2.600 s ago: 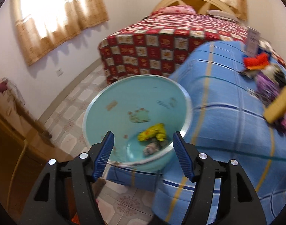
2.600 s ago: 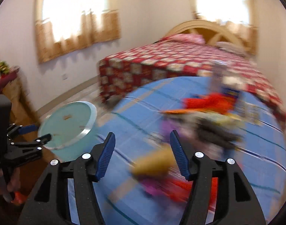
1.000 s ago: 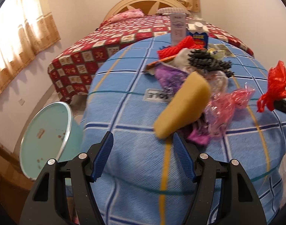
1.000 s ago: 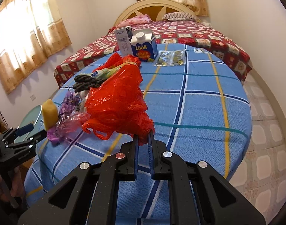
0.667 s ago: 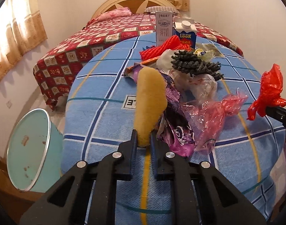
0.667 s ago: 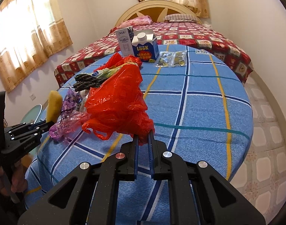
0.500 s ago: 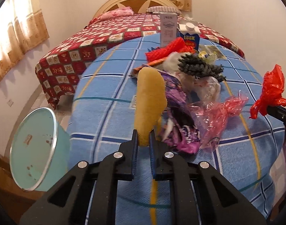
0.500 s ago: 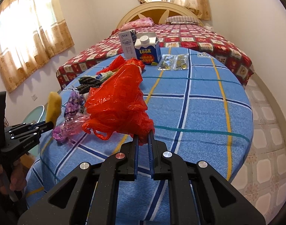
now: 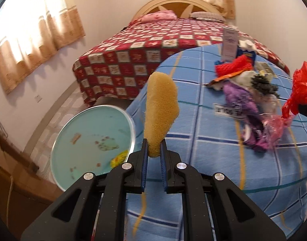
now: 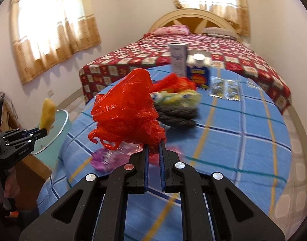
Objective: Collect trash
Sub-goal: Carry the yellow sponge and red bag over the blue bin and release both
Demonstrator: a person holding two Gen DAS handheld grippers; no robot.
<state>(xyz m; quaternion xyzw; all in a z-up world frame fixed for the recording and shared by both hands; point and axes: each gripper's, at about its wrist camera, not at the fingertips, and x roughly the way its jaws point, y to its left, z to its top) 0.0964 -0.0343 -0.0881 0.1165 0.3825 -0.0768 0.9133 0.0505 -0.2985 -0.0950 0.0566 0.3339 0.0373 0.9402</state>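
1. We hold the yellow sponge (image 9: 160,112) upright at frame centre, pinched at its lower end by the left gripper (image 9: 153,156); we carry it over the teal bin (image 9: 93,140) at lower left before letting go.
2. The right gripper (image 10: 153,150) clamps the red plastic bag (image 10: 127,110); it follows, clearing the blue tablecloth (image 10: 243,140).

Yellow sponge (image 9: 160,108), red plastic bag (image 10: 127,108), turquoise bin (image 9: 59,140), blue plaid tablecloth (image 9: 203,140)

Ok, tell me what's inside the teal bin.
Inside the teal bin: a yellow scrap near the bottom and small stains. The left claw covers the bin's lower right part.
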